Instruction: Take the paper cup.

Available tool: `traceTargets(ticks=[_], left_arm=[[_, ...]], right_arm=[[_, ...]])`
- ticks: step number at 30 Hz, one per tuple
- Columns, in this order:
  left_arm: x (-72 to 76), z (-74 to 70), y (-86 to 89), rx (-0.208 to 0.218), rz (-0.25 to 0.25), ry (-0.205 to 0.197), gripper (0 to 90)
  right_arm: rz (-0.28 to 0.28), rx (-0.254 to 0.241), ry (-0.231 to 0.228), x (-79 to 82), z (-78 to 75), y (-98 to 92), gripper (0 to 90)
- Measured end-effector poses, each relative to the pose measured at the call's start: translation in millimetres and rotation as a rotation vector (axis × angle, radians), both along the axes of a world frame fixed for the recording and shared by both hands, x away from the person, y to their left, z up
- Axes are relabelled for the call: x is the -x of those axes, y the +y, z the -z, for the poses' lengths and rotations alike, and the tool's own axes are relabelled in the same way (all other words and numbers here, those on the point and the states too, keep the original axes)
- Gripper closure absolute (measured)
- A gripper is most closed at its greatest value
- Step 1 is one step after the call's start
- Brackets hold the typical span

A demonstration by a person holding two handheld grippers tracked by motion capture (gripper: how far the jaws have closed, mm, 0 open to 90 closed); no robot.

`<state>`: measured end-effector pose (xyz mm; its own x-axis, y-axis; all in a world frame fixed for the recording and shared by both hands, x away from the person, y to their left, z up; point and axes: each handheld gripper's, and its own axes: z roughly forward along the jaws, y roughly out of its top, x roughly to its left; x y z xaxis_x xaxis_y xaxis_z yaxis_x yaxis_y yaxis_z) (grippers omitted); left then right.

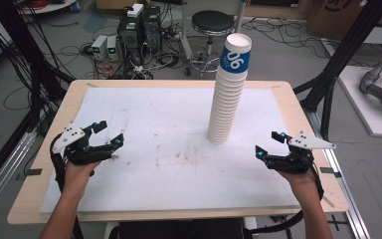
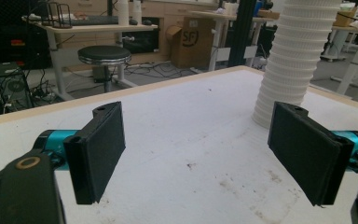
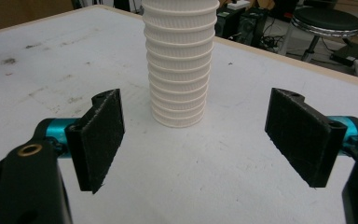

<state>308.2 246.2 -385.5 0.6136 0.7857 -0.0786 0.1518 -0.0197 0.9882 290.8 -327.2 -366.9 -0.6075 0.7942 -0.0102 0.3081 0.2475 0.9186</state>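
Counter [image 1: 144,209]: white sheet, stained, otherwise bare. Cup stack [image 1: 227,94] stands upright, right of centre, intact, nothing separated yet. Left hand-held gripper [image 1: 108,133] and right hand-held gripper [image 1: 268,144]: both spread, holding nothing, well apart from stack. Judged: work not begun; approach and grasp remain.

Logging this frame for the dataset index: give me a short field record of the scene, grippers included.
surface: white board on a wooden table
main object: tall stack of white paper cups, upright, top cup with blue band
stack position: right of centre on the board
left gripper: jaws open, nothing between them, low over the board's left side
right gripper: jaws open, nothing between them, pointed at the stack's base, apart from it
contact with stack: none
board state: scuffed, brownish marks near centre
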Motion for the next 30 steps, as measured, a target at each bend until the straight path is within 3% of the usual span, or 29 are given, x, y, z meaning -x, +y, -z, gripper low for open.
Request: traceTargets(ticks=[12, 18, 24, 30], left_arm=[[-6.2, 3.2, -7.1, -0.004, 0.011, 0.011, 18.5], [-4.0, 2.4, -10.9, -0.007, 0.026, 0.008, 18.5], [-1.3, 1.3, -13.4, -0.007, 0.035, 0.009, 18.5], [-2.4, 5.3, -16.2, -0.009, 0.047, 0.029, 18.5]], right_arm=[[-0.001, -0.027, 0.005, 1.6, 5.2, -4.0, 20.0], [-0.013, -0.041, -0.002, -3.1, 4.9, 4.1, 20.0], [-0.059, -0.067, -0.006, -15.8, -4.9, 14.3, 20.0], [-0.108, -0.079, -0.015, -29.5, -28.7, 26.0, 20.0]])
